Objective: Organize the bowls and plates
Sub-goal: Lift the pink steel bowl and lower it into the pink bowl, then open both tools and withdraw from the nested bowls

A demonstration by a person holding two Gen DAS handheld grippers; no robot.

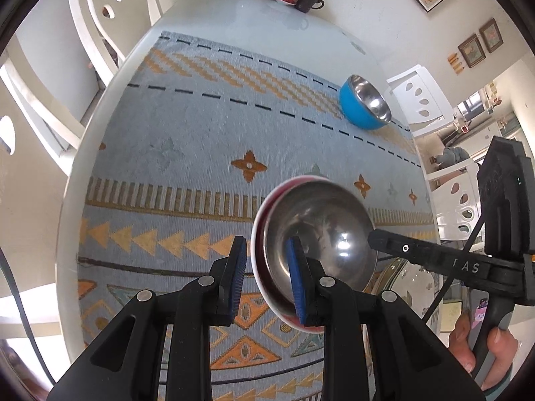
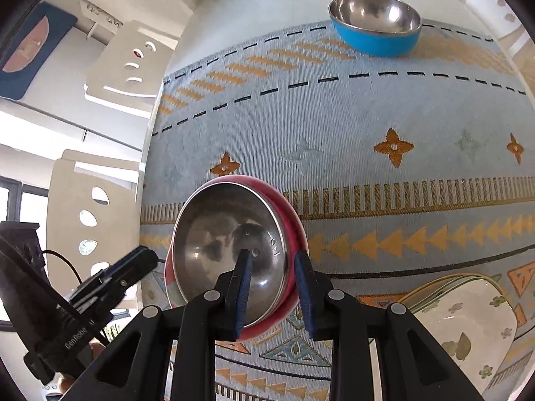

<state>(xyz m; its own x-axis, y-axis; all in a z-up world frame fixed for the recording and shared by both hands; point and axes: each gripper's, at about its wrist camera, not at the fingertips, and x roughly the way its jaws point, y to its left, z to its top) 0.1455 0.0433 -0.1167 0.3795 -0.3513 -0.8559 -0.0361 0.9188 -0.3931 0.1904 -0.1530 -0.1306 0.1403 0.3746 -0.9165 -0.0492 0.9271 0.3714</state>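
- Steel-lined red bowl (image 2: 234, 254) sits on the patterned cloth (image 1: 200, 140) near the front of the table, tilted up on its side, not flat.
- Left gripper (image 1: 267, 277) straddles the bowl's left rim: one blue pad outside the wall, one inside the steel, jaws apart with a gap showing at the outer pad, so not yet clamped.
- Right gripper (image 2: 274, 290) straddles the right rim the same way; jaws apart, and whether the pads touch the wall I cannot tell.
- Blue bowl (image 2: 376, 30), the likely nesting partner, stands upright far across the cloth, well apart from the red one.
- Floral plates (image 2: 468, 320) lie near the right front edge, just beside the right gripper.
- Risks, as I judge them: the smooth curved steel could slip from thin pads if only one side closes; uneven pulling by the two grippers could twist the bowl free; a dropped bowl might strike the plates or roll off the near edge.
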